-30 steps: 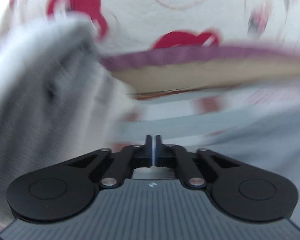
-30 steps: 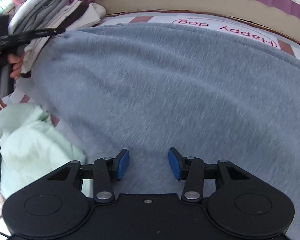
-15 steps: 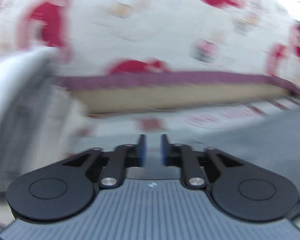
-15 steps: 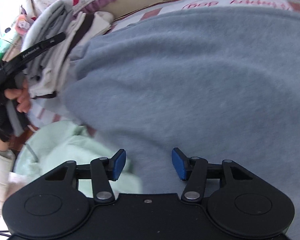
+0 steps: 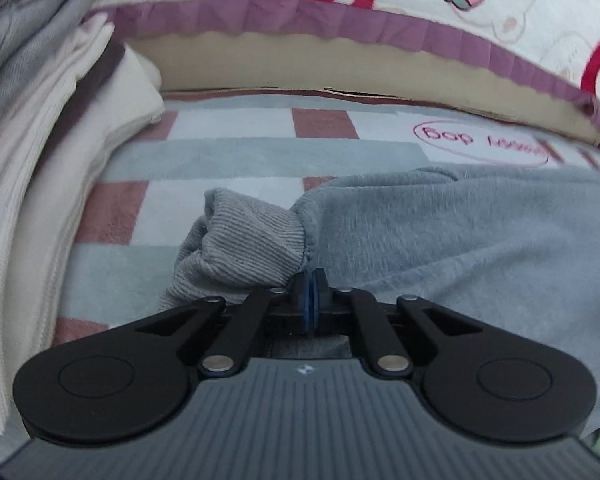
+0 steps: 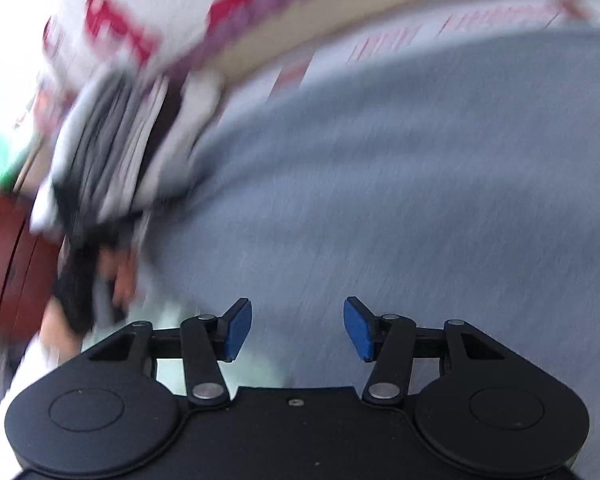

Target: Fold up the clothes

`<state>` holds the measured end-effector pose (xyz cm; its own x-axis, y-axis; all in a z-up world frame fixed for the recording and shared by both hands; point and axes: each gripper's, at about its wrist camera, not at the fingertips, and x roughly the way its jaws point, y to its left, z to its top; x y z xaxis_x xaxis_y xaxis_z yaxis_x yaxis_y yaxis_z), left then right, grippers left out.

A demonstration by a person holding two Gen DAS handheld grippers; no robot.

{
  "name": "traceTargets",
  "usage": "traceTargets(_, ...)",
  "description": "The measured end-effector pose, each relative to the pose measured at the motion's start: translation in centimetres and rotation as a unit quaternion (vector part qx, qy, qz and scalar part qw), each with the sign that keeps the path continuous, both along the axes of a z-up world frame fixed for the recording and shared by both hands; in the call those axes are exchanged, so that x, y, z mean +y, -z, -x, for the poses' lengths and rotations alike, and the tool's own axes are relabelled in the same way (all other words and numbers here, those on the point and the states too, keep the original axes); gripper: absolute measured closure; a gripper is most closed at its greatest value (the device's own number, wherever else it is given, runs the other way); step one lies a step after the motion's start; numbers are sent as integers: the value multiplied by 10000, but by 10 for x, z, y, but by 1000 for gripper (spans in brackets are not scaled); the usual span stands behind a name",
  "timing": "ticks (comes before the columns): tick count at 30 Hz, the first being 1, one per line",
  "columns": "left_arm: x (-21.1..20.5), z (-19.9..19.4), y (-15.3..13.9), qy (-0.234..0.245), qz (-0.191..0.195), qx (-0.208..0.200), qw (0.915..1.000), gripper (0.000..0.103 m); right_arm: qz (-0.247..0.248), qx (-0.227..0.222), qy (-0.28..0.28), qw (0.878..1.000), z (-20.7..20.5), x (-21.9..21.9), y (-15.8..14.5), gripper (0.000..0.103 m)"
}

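Note:
A grey fleece garment lies spread on a checked blanket; it fills most of the right wrist view. Its ribbed cuff is bunched just in front of my left gripper, whose blue pads are pressed together at the cuff's seam, shut on the fabric there. My right gripper is open and empty, hovering over the garment's near edge. That view is blurred by motion.
A stack of folded white and grey clothes rises at the left, also in the right wrist view. A patterned quilt with purple trim lies behind. A pale green cloth lies beside the right gripper.
My left gripper opened slightly, swung down to the cuff and closed on it. The right gripper stayed open and moved left over the garment.

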<state>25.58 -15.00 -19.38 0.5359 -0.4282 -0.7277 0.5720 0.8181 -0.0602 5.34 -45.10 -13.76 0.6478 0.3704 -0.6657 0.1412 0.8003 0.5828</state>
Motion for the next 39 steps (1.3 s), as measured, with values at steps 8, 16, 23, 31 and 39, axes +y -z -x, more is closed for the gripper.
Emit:
traceTargets(8,7,-2,1,4,109,43,9999,98,1602,121,-256,9867,-31,30,22,43)
traceTargets(16,12,-10,3,-44,358,266,9990,98,-629,510,-1697,9822,-31,89,33,45)
traceTargets(23,4,-1,-6,56,168,230,9996,90,888,-79,-365,9953,-32,46,-11,46)
traceTargets(31,-38,61,-54,1862,906,62,9783,59,2417,480,56,9691,-28,15,10,46)
traceTargets(39,-72,121,-18,2798,709,490,9562,56,-852,587,-938,9902,-9,33,36,59)
